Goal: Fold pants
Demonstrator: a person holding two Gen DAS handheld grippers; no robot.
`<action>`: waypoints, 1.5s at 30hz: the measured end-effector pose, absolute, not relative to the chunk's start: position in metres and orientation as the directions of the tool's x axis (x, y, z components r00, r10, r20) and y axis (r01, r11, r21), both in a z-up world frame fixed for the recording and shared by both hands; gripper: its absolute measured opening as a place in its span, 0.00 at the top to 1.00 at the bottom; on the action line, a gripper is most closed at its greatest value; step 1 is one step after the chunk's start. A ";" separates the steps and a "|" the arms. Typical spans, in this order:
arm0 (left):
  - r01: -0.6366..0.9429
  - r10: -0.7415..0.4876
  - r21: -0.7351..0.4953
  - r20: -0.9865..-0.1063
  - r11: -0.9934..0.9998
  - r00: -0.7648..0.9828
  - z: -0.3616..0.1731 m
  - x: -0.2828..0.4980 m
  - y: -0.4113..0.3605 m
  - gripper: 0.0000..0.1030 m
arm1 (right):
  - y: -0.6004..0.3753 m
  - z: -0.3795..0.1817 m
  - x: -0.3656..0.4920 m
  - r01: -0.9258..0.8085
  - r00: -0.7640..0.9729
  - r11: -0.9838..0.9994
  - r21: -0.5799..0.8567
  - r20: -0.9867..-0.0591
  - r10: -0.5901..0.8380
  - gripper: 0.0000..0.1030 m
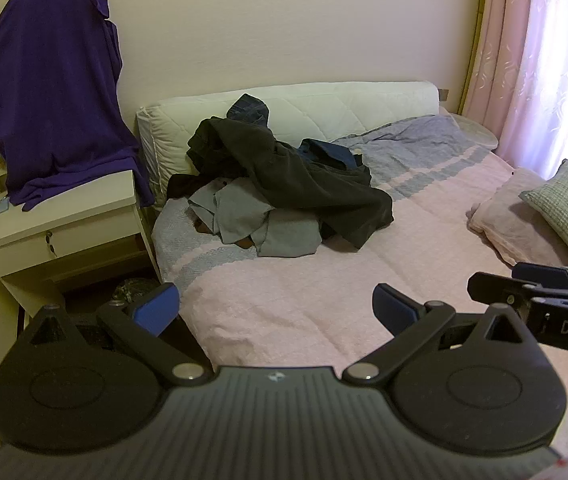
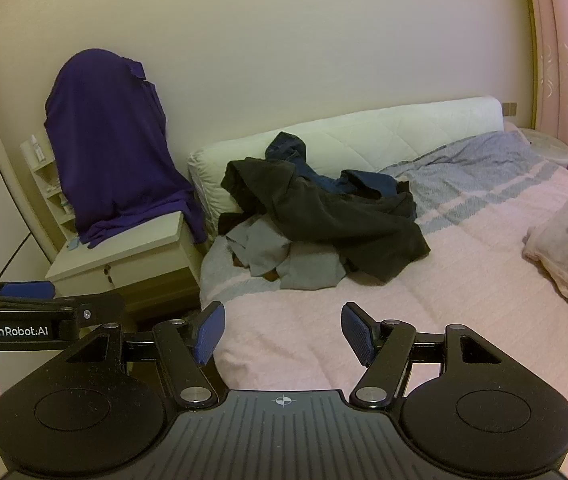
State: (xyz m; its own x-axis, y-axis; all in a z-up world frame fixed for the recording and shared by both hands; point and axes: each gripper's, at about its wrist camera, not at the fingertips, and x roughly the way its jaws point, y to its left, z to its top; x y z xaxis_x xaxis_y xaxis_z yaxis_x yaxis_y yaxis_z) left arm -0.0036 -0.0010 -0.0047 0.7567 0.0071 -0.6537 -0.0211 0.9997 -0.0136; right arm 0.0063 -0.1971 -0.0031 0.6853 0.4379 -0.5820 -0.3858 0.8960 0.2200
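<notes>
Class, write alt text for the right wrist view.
An open black two-finger right gripper hovers over a pink bed cover, facing a rumpled pile of dark and grey pants. A purple cloth drapes the white nightstand.

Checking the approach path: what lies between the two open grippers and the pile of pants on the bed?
Only bare pink bedspread separates the left gripper and right gripper from the pile of pants, in both wrist views.

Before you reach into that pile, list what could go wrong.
1. The black pants lie tangled over grey and navy garments, so a grab may lift several at once.
2. The pile sits close to the bed's left edge; a pull that way could drop clothes by the nightstand.
3. Both grippers, left and right, are open and close together, so they could collide.
</notes>
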 end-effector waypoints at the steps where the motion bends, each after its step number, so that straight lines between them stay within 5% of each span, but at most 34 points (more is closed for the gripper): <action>1: -0.020 0.007 -0.013 -0.654 1.000 0.757 -0.005 -0.004 -0.001 0.02 | -0.197 -0.003 0.007 -0.386 0.685 0.896 0.220 -0.582 0.438 0.40; 45: -0.037 0.036 0.013 -0.661 0.999 0.749 -0.001 -0.009 -0.024 0.02 | -0.223 -0.006 -0.001 -0.403 0.661 0.876 0.265 -0.578 0.479 0.40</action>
State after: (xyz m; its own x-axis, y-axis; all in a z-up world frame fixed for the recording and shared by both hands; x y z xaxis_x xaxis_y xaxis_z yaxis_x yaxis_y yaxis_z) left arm -0.0086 -0.0236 -0.0011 0.7494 0.0365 -0.6612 -0.0371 0.9992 0.0130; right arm -0.0009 -0.2233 -0.0056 0.6608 0.4791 -0.5778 -0.4035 0.8758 0.2647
